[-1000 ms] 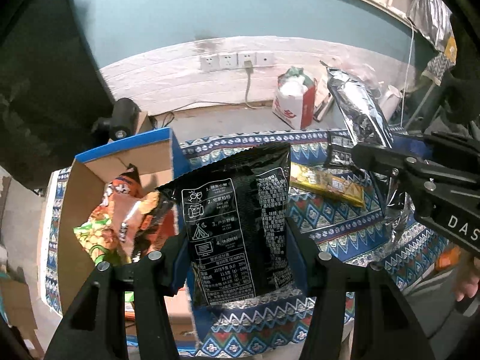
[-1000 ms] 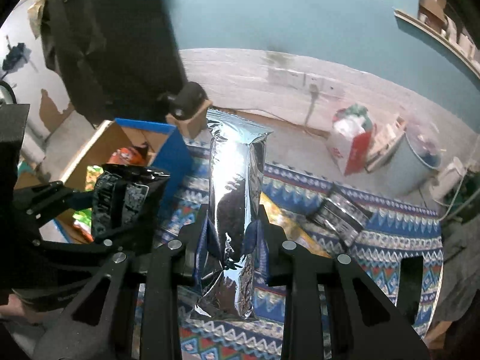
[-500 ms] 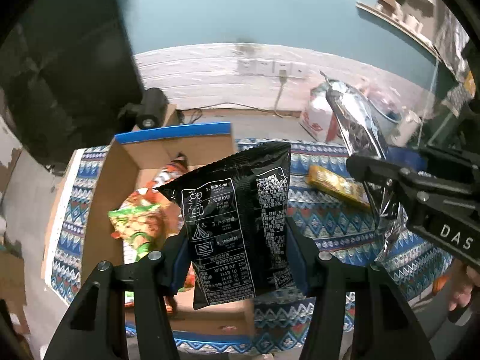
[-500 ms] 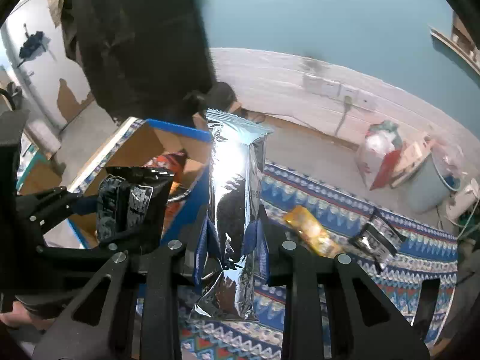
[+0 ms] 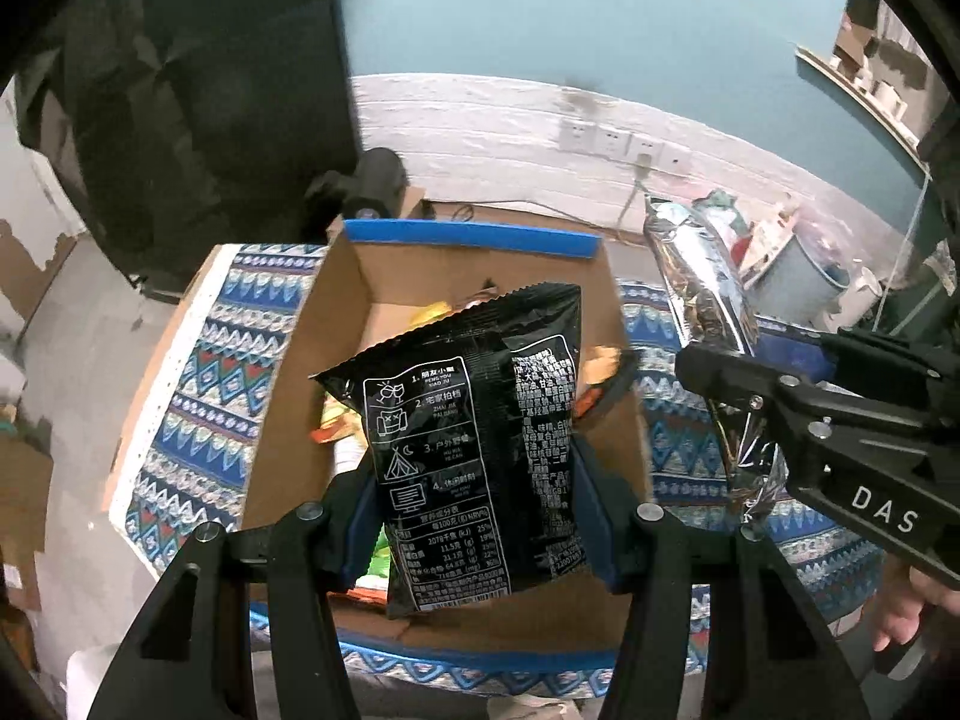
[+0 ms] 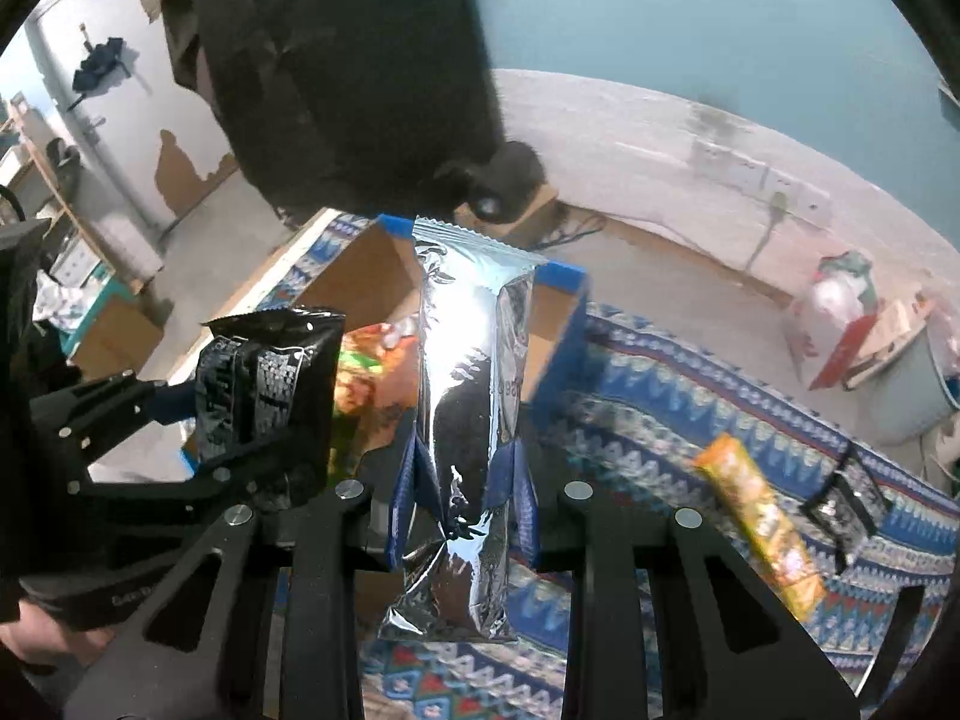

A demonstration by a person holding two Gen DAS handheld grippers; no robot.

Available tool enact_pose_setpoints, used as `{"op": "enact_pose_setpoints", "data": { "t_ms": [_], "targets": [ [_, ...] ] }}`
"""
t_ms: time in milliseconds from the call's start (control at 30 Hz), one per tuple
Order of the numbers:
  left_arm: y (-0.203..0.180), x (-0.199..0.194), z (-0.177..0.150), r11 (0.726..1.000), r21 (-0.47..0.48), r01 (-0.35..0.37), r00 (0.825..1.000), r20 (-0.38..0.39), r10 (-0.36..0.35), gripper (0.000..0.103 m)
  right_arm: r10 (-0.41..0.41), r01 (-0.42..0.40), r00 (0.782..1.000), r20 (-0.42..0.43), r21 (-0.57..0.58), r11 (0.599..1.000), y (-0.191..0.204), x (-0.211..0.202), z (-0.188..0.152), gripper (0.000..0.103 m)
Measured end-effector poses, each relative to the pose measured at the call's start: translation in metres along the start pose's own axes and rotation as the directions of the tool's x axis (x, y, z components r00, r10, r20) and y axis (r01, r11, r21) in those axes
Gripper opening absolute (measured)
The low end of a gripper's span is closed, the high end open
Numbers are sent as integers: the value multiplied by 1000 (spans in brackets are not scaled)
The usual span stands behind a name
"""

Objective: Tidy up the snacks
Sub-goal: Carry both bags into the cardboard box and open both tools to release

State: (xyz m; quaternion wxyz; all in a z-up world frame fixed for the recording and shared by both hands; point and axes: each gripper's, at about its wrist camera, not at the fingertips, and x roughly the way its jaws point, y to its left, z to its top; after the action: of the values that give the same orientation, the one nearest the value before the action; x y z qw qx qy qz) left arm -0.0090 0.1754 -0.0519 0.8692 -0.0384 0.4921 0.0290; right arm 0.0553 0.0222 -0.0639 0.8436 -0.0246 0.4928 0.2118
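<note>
My left gripper [image 5: 474,516] is shut on a black snack bag [image 5: 474,444] with white print and holds it upright above the open cardboard box [image 5: 336,360], which has a blue rim and holds several colourful snack packs. My right gripper [image 6: 462,498] is shut on a long silver foil bag [image 6: 471,420], held upright just right of the box. The silver bag also shows in the left wrist view [image 5: 708,324]. The black bag shows in the right wrist view [image 6: 264,384].
The box [image 6: 558,324] sits on a table with a blue patterned cloth [image 6: 660,420]. A yellow snack bar [image 6: 762,522] and a small black pack [image 6: 846,510] lie on the cloth to the right. A dark camera-like object [image 5: 372,180] stands behind the box.
Both grippers have moved left with their bags. The black bag now hangs over the box instead of beside it, and the silver bag has come up to the box's right wall.
</note>
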Motion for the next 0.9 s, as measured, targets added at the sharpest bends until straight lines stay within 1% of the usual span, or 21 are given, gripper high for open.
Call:
{"op": "enact_pose_setpoints", "data": {
  "t_ms": [233, 333, 400, 467, 600, 667, 733, 800, 833, 900],
  "targets": [
    [32, 8, -7, 998, -52, -26, 999, -33, 24, 57, 36, -37, 999, -38, -33, 999, 27, 29, 4, 26],
    [35, 8, -8, 998, -52, -33, 999, -34, 31, 57, 52, -54, 997, -61, -39, 998, 35, 40, 3, 26],
    [36, 10, -8, 997, -51, -50, 998, -39, 48, 57, 59, -63, 995, -74, -48, 997, 41, 47, 2, 27],
    [39, 12, -8, 997, -53, -60, 997, -46, 58, 57, 53, -58, 995, -82, -57, 997, 44, 51, 1, 27],
    [40, 15, -10, 995, -46, -84, 995, -64, 81, 58, 84, -88, 992, -99, -38, 995, 42, 56, 1, 29],
    [39, 15, -9, 995, -39, -95, 994, -64, 93, 60, 81, -85, 992, -100, -38, 996, 41, 56, 1, 33],
    [38, 13, -9, 994, -37, -99, 994, -59, 97, 67, 69, -73, 994, -90, -43, 996, 41, 53, 3, 39],
    [37, 13, -7, 994, -38, -101, 994, -55, 99, 69, 61, -64, 995, -80, -40, 997, 38, 48, 4, 43],
    [37, 13, -7, 994, -37, -99, 994, -53, 97, 69, 57, -60, 996, -75, -37, 998, 36, 46, 4, 48],
    [34, 14, -5, 995, -40, -97, 994, -61, 94, 69, 54, -56, 996, -66, -28, 998, 31, 40, 4, 55]
  ]
}}
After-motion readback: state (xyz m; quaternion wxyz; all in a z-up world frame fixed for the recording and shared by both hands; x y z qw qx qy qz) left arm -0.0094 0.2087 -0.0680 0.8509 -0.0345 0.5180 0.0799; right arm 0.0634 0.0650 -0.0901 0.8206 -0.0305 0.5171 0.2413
